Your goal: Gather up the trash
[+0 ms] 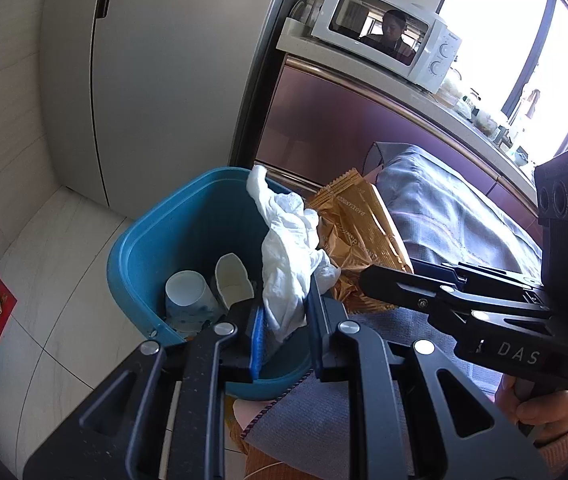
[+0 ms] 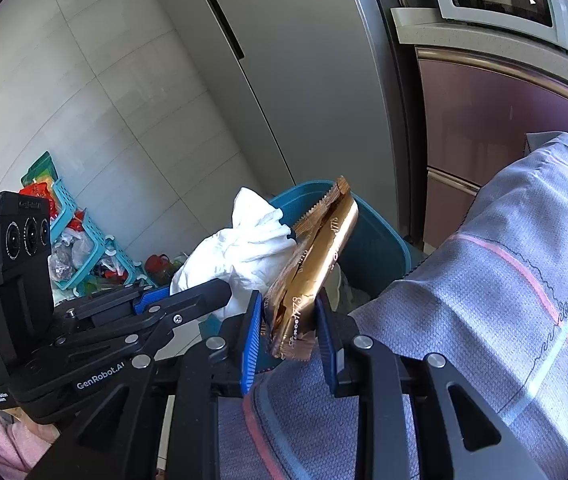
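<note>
1. The left tongs [image 1: 281,322] pinch a crumpled white tissue [image 1: 290,248], holding it over the open mouth of the blue bin [image 1: 139,240].
2. The right tongs [image 2: 288,330] pinch a gold snack wrapper [image 2: 312,268] at its lower end, tilted up just beside the tissue and above the bin's rim.
3. Inside the bin lie a white paper cup [image 1: 185,290] and a torn white cup piece [image 1: 233,280].
4. The bin stands on the tiled floor [image 1: 55,280], touching a grey checked cloth [image 2: 504,280] on its right, with a grey fridge [image 1: 155,80] behind.
</note>
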Demonstrator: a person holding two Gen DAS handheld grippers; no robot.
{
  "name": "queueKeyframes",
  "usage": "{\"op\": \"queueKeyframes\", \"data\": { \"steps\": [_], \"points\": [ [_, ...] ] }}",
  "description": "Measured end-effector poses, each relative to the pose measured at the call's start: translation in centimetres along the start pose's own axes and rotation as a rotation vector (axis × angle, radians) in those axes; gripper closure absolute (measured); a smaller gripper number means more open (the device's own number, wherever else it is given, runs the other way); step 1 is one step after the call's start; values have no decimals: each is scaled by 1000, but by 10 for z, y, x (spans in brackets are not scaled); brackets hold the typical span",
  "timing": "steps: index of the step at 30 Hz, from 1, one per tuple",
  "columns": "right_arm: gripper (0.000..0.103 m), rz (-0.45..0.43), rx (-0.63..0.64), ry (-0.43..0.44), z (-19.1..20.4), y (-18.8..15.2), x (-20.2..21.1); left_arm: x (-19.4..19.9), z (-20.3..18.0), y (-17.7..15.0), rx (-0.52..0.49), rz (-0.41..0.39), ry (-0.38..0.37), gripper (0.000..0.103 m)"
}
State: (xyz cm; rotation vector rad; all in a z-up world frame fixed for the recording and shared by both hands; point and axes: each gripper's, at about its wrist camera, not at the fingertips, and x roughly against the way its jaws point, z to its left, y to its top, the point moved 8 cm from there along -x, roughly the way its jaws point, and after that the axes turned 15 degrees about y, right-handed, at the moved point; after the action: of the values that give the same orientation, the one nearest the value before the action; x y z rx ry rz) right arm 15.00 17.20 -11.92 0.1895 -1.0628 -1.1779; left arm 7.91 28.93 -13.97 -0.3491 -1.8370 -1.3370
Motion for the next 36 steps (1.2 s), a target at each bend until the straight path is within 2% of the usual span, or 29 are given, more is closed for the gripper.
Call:
{"op": "queueKeyframes", "data": {
  "steps": [9, 16, 20, 26, 27, 29, 31, 36],
  "points": [
    [66, 4, -18, -20, -6, 2, -5, -18, 1, -3, 29, 53, -38, 84],
    [66, -14, -40, -11, -11, 1, -1, -33, -1, -7, 35, 82, -49, 68],
    [63, -31, -48, -9, -11, 1, 4, -33, -3, -6, 32, 75, -50, 65],
    [53, -71, -45, -8, -11, -3, 19, -16, -1, -4, 11, 9, -24, 52],
    [48, -80, -44, -10, -11, -4, 23, -11, -2, -4, 7, -5, -24, 50],
    [42, -105, -36, -20, -10, -6, 33, -1, -3, -1, -2, -39, -18, 39],
    [32, -133, -26, -38, -10, -10, 44, 11, -6, 2, -11, -81, -15, 33],
    [25, -195, -11, -72, -10, -21, 74, 40, -14, 5, -38, -173, -12, 15]
  ]
}}
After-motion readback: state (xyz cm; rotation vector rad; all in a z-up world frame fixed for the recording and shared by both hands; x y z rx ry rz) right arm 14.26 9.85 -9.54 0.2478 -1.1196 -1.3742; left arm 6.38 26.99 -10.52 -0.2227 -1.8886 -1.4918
